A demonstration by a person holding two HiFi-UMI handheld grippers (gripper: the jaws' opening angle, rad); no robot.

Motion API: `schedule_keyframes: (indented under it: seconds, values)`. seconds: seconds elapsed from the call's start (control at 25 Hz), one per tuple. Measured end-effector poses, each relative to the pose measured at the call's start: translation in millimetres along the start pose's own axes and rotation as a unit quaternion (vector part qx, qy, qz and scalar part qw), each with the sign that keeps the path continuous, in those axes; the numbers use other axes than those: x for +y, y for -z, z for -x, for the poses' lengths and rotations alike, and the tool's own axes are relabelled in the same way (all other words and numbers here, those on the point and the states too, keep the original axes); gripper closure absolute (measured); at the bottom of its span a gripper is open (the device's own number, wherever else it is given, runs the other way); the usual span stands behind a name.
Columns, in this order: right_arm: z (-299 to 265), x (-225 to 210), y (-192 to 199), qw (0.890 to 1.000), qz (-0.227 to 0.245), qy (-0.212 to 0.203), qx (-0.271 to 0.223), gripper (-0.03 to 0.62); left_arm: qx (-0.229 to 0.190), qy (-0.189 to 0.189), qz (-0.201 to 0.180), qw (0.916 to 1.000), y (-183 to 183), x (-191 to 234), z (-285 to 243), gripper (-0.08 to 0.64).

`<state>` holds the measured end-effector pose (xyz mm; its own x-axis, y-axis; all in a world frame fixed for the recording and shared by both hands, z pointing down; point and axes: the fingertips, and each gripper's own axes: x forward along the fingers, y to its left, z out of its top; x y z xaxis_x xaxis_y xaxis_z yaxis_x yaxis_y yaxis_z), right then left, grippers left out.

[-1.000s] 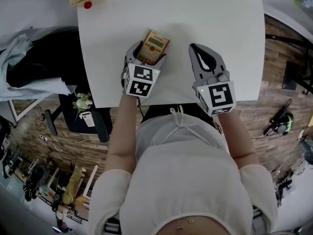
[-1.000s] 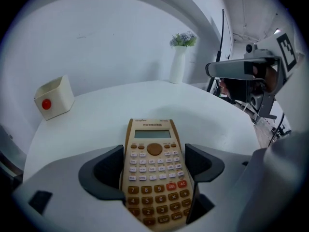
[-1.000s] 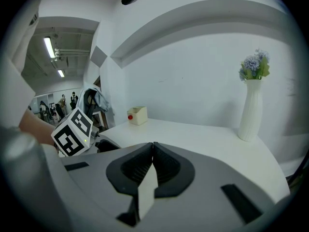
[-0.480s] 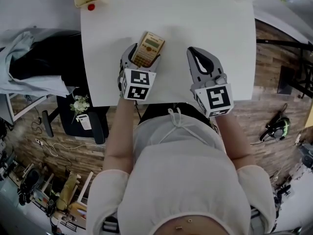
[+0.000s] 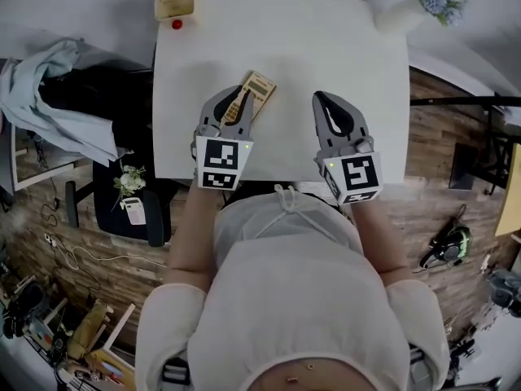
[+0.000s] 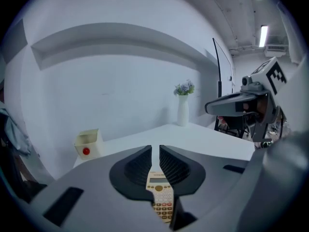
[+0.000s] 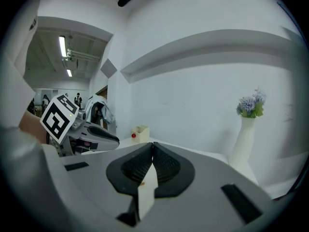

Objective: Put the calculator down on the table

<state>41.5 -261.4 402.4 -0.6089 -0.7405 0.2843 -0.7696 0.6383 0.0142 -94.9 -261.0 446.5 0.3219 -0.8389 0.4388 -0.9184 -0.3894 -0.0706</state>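
Cloth: a pale blue fabric (image 5: 45,84) lay heaped on dark furniture at the left edge of the head view.
Box: a small open yellow box (image 5: 177,1) with a red round spot at its front stood at the upper-left corner of the white rectangular table (image 5: 326,47).
Left gripper: the grey two-jaw left gripper (image 5: 234,98) (image 6: 155,151) hung over the table's near edge. Its jaws had just been closing and were drawn almost together, with only a thin slit left and nothing held in it.
Calculator: the beige pocket calculator (image 5: 259,85) (image 6: 162,202) lay flat on the table, keys up and set diagonally, under and just beyond the left gripper's tips, free of them.
Right gripper: the matching right gripper (image 5: 325,102) (image 7: 152,146), right of centre, had its jaw tips pressed together, empty.
Vase: a white vase of pale blue flowers (image 5: 404,10) (image 7: 245,139) stood at the table's upper-right corner.
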Motion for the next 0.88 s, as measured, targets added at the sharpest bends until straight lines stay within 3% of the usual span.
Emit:
schedule_keyframes:
  seconds: [0.52, 0.72, 0.88]
  values:
    - [24.6, 4.6, -64.7, 0.995, 0.008, -0.002, -0.096, 0.586, -0.135, 0.014, -0.018, 0.9906, -96.8, 12.2, 73.3, 0.541]
    - [27.1, 4.4, -77.1, 0.994, 0.011, -0.002, -0.11, 0.588, -0.178, 0.045, -0.013, 0.9829, -118.9, 16.4, 98.2, 0.541]
    - [26.0, 8.5, -78.1, 0.994, 0.01, -0.008, -0.111, 0.588, -0.189, 0.047, -0.007, 0.9808, -122.8, 24.8, 106.6, 0.541]
